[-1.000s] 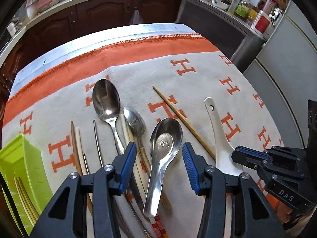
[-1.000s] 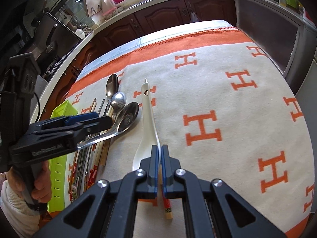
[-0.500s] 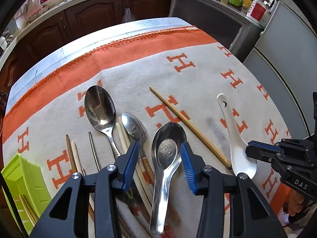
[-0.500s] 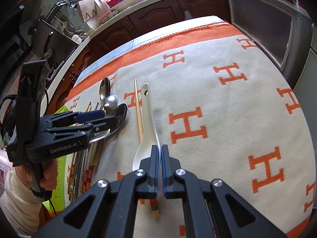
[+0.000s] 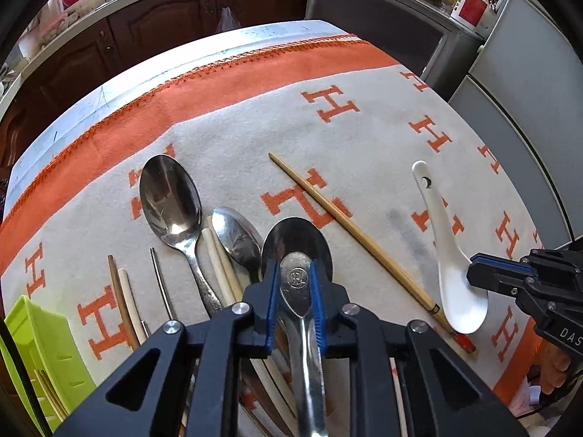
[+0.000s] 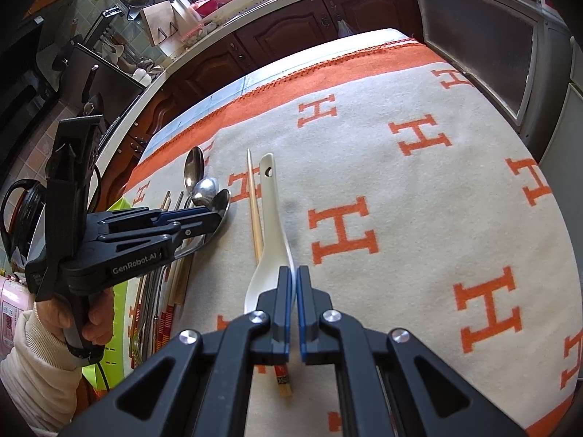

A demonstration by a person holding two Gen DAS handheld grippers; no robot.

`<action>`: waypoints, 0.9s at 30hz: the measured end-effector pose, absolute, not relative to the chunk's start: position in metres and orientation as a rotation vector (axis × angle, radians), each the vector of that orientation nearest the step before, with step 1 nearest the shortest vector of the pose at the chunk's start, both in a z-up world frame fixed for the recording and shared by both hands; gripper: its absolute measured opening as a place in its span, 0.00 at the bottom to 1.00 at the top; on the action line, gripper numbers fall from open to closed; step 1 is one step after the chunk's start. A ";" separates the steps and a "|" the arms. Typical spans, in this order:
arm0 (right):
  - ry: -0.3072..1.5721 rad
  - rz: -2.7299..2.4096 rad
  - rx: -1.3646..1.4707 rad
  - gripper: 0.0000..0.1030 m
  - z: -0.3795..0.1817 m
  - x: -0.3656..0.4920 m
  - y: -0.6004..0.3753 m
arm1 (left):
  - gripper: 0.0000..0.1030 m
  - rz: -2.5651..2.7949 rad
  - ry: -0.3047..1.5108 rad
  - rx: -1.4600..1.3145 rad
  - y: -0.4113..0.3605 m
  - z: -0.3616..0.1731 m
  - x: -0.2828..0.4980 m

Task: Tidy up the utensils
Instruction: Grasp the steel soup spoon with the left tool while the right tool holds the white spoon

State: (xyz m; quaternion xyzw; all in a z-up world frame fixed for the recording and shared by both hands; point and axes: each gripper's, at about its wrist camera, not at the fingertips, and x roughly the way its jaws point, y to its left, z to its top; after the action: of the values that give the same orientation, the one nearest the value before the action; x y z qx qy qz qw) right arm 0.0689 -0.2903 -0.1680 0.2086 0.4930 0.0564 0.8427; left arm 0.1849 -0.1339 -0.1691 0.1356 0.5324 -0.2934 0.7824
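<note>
My left gripper is shut on the neck of a steel soup spoon, which lies among two steel spoons and several chopsticks on the cloth. My right gripper is shut on the rim of a white ceramic spoon, which also shows in the left wrist view. A bamboo chopstick lies between the two spoons. The left gripper shows in the right wrist view.
A green plastic tray holding chopsticks stands at the table's left edge. The table carries a cream and orange blanket. Kitchen cabinets and a counter run behind; a grey appliance stands at the right.
My left gripper has closed from open onto the steel soup spoon. My right gripper, still shut on the white spoon, has moved it to the right, away from the bamboo chopstick.
</note>
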 end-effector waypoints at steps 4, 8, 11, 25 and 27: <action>1.044 0.119 0.444 0.03 -0.169 0.069 -0.291 | 0.19 -0.619 1.122 0.292 -0.130 -0.162 0.184; 1.051 0.130 0.443 0.03 -0.170 0.069 -0.287 | 0.24 -0.604 1.108 0.314 -0.129 -0.162 0.183; 1.055 0.138 0.439 0.03 -0.170 0.070 -0.284 | 0.24 -0.611 1.107 0.320 -0.129 -0.163 0.182; 1.058 0.124 0.433 0.03 -0.172 0.070 -0.286 | 0.24 -0.639 1.115 0.300 -0.135 -0.174 0.183; 1.057 0.126 0.434 0.03 -0.172 0.070 -0.285 | 0.24 -0.631 1.109 0.311 -0.136 -0.174 0.181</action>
State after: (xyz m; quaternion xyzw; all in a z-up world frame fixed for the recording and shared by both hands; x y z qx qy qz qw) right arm 0.0697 -0.2854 -0.1717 0.2053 0.4998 0.0596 0.8394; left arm 0.1807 -0.1360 -0.1740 0.1444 0.5153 -0.2932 0.7922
